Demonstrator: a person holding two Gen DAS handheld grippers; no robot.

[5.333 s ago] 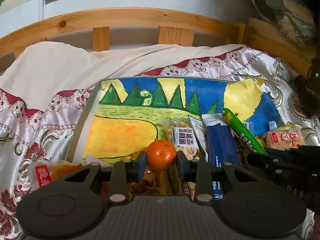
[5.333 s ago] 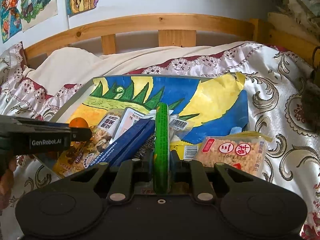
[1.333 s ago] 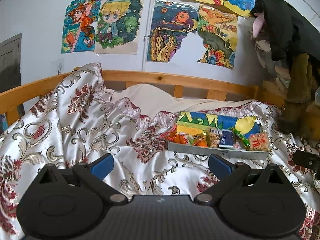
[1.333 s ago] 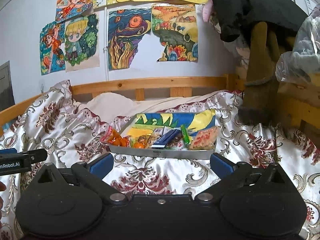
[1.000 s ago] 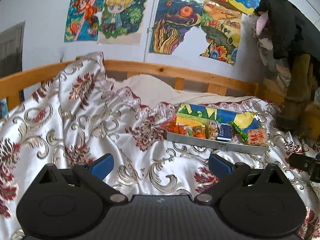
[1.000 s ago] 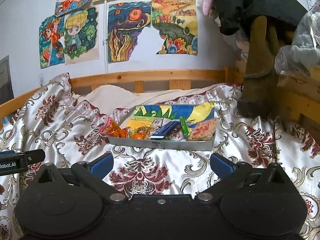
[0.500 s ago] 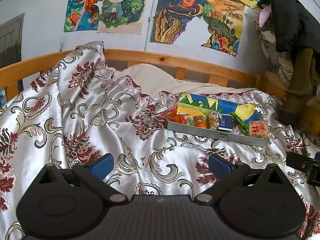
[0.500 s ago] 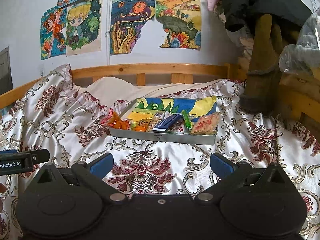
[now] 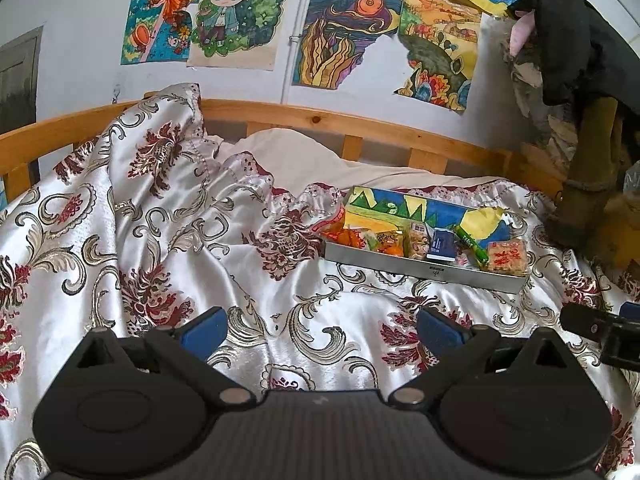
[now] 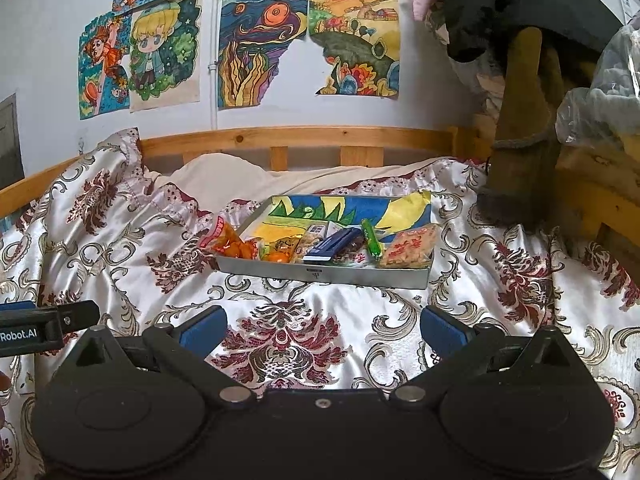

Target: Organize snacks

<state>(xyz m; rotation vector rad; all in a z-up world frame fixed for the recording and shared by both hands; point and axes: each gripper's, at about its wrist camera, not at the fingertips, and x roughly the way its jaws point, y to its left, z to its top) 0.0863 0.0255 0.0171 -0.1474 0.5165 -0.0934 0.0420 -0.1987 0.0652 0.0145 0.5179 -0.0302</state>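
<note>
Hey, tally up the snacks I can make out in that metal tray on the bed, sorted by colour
Orange, 2: orange snack bag, mandarin
Blue, 1: blue packet
Green, 1: green stick
Red-labelled clear pack, 1: cracker pack
Total: 5 clearly countable in the tray; others are too hidden to count.

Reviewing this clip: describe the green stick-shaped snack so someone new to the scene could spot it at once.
On the patterned satin bedspread sits a shallow metal tray lined with a colourful drawing. Along the tray's near edge lies a row of snacks; the green stick snack sits right of the dark blue packet and left of the square rice cracker pack. It is the only long, thin, bright green item.
</note>
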